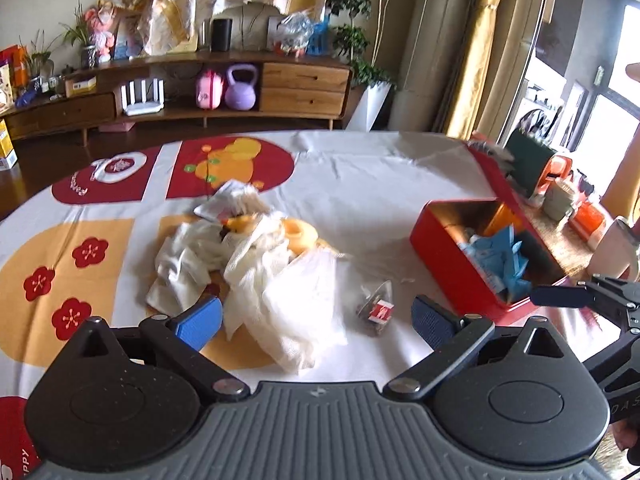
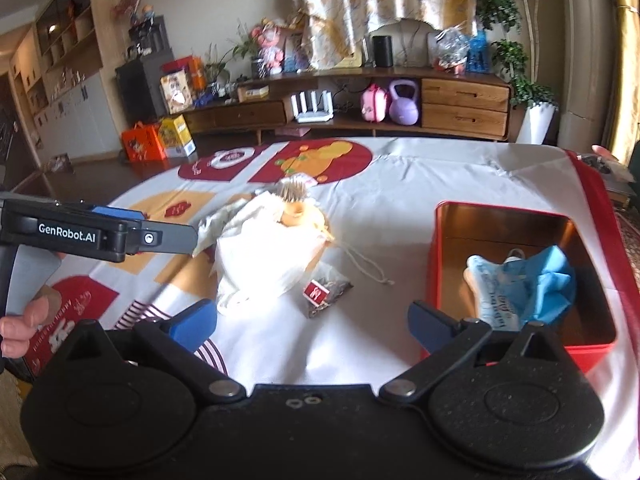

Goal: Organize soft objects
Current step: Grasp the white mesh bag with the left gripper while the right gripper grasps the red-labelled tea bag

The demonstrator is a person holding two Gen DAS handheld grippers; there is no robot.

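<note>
— Where are the soft things right now?

— Most sit in a heap of white cloths (image 1: 256, 268) near the middle of the table (image 1: 380, 188), on its white cover with red and orange prints. A yellow foam ring (image 1: 298, 234) lies partly tucked among the cloths, and a white drawstring bag (image 2: 260, 264) makes up the near side of the heap in the right wrist view. Just beside the heap, toward the box, lies a small clear packet with a red label (image 2: 326, 292).

— And the box?

— The red box (image 2: 432, 264) stands open on the right side of the table. Inside it lie a crumpled blue cloth (image 2: 554, 284) and a pale bone-shaped toy (image 2: 486, 292), touching each other.

— What about the jaws?

— The left gripper (image 1: 316, 316) has its jaws spread wide with nothing gripped; the edge of the white heap and the packet show in the gap between them. The right gripper (image 2: 312, 324) is also wide apart and empty, with the packet and bare cover ahead. A hand (image 2: 28, 320) holding the left gripper shows at the left edge of the right wrist view.

— Anything behind?

— A long wooden sideboard (image 1: 304, 84) along the wall, with a purple kettlebell (image 1: 241, 88) on its shelf.
</note>
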